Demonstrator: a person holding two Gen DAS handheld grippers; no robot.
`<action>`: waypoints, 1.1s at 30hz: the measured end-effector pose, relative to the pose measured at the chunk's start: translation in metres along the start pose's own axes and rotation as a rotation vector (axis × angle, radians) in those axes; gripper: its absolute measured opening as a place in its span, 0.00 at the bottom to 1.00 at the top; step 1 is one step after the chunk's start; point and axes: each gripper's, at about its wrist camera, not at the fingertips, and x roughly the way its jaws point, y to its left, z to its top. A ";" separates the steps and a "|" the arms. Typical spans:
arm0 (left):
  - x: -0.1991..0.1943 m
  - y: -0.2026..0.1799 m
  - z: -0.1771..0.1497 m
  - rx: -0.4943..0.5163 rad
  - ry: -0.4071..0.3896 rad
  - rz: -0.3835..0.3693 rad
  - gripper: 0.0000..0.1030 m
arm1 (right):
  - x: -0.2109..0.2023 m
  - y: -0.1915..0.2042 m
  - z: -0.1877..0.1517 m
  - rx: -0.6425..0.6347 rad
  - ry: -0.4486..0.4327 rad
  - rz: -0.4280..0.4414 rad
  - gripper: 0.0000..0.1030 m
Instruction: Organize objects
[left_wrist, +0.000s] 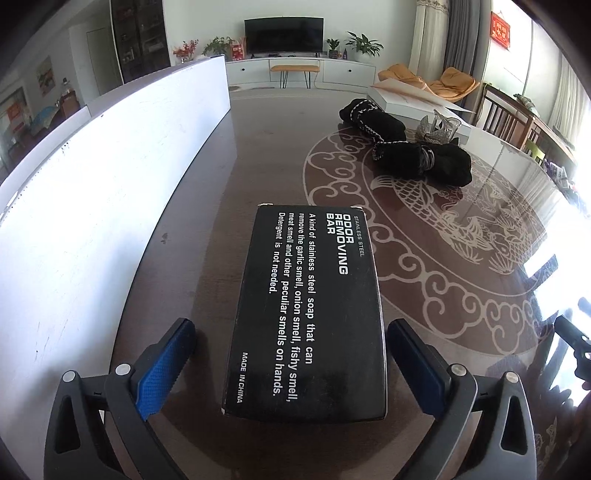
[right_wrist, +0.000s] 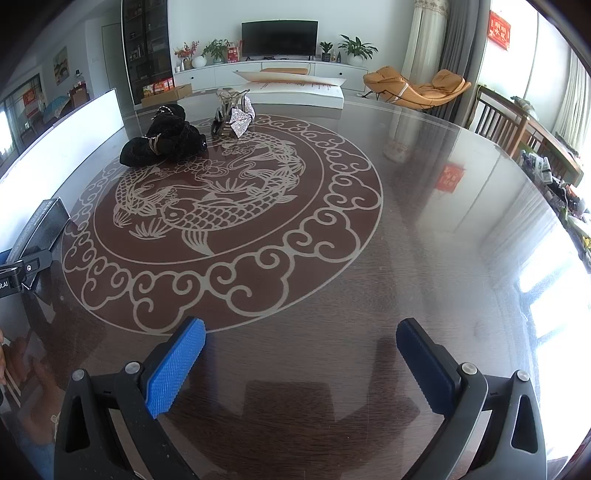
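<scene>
A black box (left_wrist: 306, 314) printed "Odor Removing Bar" lies flat on the dark glass table (left_wrist: 221, 155), between the fingers of my left gripper (left_wrist: 291, 343). The jaws are open with gaps on both sides of the box. In the right wrist view the box (right_wrist: 44, 225) and left gripper (right_wrist: 22, 266) show at the far left edge. My right gripper (right_wrist: 301, 343) is open and empty above bare table. A black cloth bundle with a chain (left_wrist: 406, 147) (right_wrist: 166, 138) and a glittery silver high-heel shoe (left_wrist: 437, 129) (right_wrist: 236, 114) lie farther back.
A long white board (left_wrist: 92, 177) stands along the table's left side. A flat white box (left_wrist: 410, 99) (right_wrist: 295, 88) lies at the far edge. The table carries a round fish-and-cloud pattern (right_wrist: 221, 214). Wooden chairs (right_wrist: 506, 122) stand at the right.
</scene>
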 end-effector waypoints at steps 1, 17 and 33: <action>0.000 0.000 0.000 0.000 0.000 0.000 1.00 | 0.000 0.000 0.000 0.000 0.000 0.000 1.00; 0.000 0.000 0.000 0.000 0.000 0.000 1.00 | 0.000 -0.001 0.000 0.005 0.003 0.003 1.00; 0.000 0.000 0.000 0.000 0.000 0.000 1.00 | 0.001 -0.002 -0.001 0.011 0.007 0.009 1.00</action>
